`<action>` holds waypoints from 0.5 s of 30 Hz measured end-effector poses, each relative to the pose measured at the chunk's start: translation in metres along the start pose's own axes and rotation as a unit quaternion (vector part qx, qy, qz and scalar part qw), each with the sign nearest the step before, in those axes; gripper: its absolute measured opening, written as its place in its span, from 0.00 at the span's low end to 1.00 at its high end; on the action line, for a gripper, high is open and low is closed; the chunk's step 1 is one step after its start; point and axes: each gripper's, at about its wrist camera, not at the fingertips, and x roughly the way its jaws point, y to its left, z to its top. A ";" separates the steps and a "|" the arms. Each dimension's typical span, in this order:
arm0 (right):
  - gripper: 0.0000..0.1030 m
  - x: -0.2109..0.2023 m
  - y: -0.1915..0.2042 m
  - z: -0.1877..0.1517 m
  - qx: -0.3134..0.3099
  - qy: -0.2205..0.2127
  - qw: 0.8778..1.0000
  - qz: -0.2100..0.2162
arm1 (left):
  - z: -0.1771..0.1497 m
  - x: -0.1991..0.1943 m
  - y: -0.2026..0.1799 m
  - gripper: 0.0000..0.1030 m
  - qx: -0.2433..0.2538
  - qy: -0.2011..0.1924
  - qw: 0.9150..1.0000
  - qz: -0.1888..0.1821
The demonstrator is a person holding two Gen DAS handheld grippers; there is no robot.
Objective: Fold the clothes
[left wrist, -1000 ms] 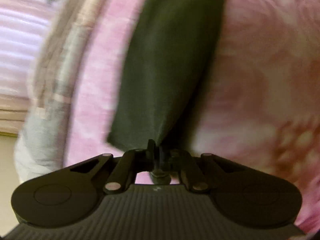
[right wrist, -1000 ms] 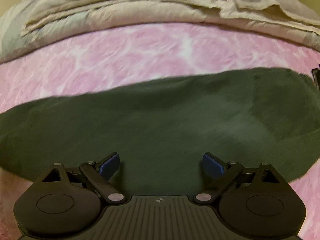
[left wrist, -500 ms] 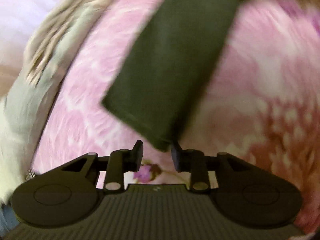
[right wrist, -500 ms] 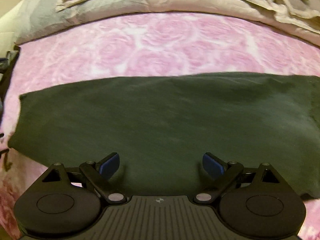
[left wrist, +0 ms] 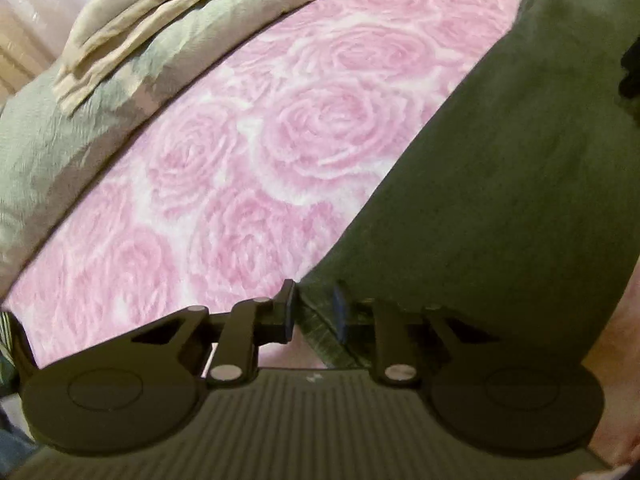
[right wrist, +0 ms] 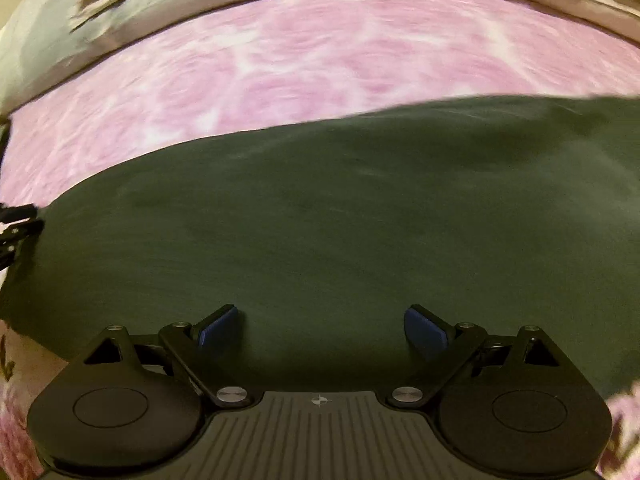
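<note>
A dark green garment (left wrist: 500,184) lies flat on a pink rose-patterned bedspread (left wrist: 248,152). My left gripper (left wrist: 314,310) is partly open, and a corner of the garment lies between its fingers without being pinched. My right gripper (right wrist: 322,326) is wide open, just above the middle of the near edge of the garment (right wrist: 320,220). The left gripper's tip shows at the left edge of the right wrist view (right wrist: 16,228).
A rumpled beige and grey-green quilt (left wrist: 80,92) is heaped along the far side of the bed; it also shows in the right wrist view (right wrist: 60,28). Bare bedspread (right wrist: 280,64) lies between the garment and the quilt.
My left gripper was shut on the garment's corner and lifting it a second ago; it has opened and dropped low to the bed. The garment now lies flat. The right gripper stayed open.
</note>
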 end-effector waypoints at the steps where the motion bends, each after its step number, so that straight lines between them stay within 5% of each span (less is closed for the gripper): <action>1: 0.90 -0.008 -0.011 -0.004 0.013 -0.007 1.000 -0.011 | 0.001 -0.002 -0.001 0.17 0.007 0.003 1.000 0.003; 6: 0.90 -0.049 -0.082 -0.028 0.091 -0.051 0.993 -0.058 | 0.014 -0.015 -0.003 0.18 0.025 0.006 1.000 0.018; 11: 0.90 -0.057 -0.160 -0.047 0.198 -0.021 0.975 -0.094 | 0.048 -0.037 -0.037 0.25 0.043 -0.006 0.999 0.003; 15: 0.90 -0.083 -0.176 -0.048 0.188 -0.035 0.981 -0.038 | 0.107 -0.034 -0.082 0.29 0.039 -0.030 0.998 -0.050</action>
